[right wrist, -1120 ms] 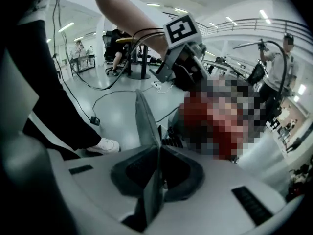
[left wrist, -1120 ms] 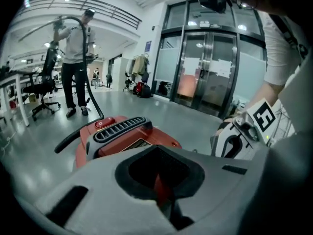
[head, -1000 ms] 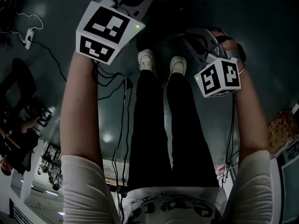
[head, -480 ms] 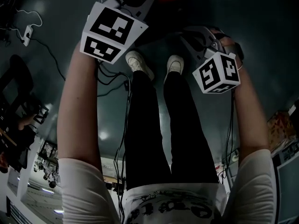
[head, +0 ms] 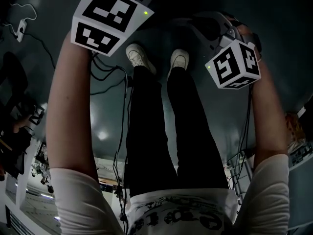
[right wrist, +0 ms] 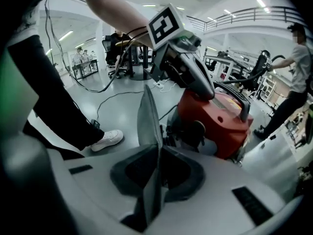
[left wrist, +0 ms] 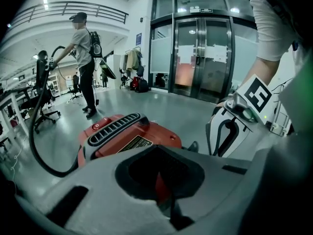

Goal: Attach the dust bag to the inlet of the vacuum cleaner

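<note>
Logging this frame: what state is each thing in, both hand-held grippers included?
Right hand-held gripper: shut on the dust bag.
Dust bag: held edge-on, not yet on the inlet.
Left hand-held gripper: jaws together, nothing seen between them.
Vacuum cleaner: standing on the floor.
Glass doors: closed.
</note>
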